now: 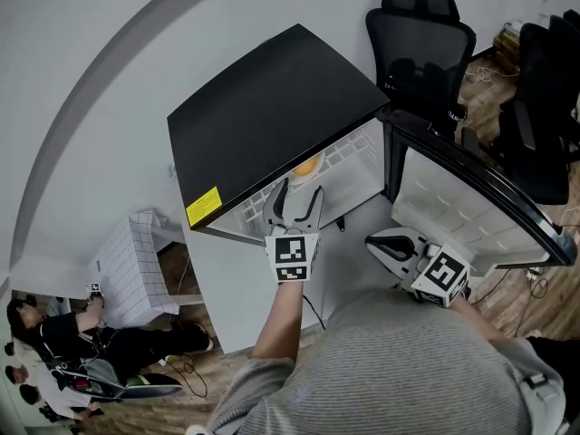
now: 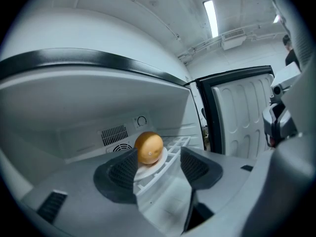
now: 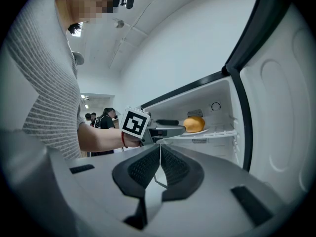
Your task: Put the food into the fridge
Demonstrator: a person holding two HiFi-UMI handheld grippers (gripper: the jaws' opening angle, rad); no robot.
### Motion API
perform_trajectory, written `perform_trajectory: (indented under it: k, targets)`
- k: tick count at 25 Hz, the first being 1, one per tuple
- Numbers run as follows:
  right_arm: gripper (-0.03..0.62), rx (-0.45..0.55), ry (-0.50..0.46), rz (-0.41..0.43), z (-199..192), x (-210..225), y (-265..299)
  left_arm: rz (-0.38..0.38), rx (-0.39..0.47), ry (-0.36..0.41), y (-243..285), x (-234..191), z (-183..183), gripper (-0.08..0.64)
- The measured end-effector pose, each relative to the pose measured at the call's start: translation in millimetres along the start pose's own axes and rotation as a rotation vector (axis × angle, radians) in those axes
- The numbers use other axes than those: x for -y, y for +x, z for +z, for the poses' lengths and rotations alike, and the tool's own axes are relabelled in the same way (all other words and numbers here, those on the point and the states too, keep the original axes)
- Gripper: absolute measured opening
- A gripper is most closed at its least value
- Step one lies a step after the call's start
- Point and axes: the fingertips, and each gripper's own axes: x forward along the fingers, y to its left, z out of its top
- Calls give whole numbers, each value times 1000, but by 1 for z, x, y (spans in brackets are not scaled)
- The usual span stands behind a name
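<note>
A round orange-brown piece of food [image 2: 149, 147] lies on a white plate [image 2: 146, 171] on the wire shelf [image 2: 176, 144] inside the small black fridge [image 1: 272, 107]. The fridge door [image 1: 471, 198] stands swung wide to the right. My left gripper [image 2: 159, 157] is at the fridge mouth, just short of the plate, open with nothing between its fingers. In the head view the left gripper [image 1: 296, 208] points into the compartment below the food [image 1: 306, 164]. My right gripper [image 3: 160, 154] is shut on nothing and hangs in front of the open door, lower right of the left gripper [image 3: 163, 130].
A black office chair [image 1: 421, 34] stands behind the fridge at the right. A white grid-patterned box [image 1: 136, 265] sits left of the fridge. People [image 1: 54, 333] crouch at the lower left. Cables lie on the wooden floor [image 1: 535, 288].
</note>
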Motion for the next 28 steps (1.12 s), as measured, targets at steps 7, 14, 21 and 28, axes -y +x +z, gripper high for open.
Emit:
perform_trajectory:
  k: [7,14,21,28]
  targets:
    - [14,12,10,-31,-2,5,-3,44,17,-84,-10,-12,-4,11]
    - [14,7,5,-25,-2,5,-2,49,11,-92,-11,-11,-6,11]
    - [14,6,-5,-10,0,4,-1,32,29,-106,-16,-4,-4,11]
    - [14,-6,-6,1,0,4,-1,-6,44,-128,-26,13,-8,11]
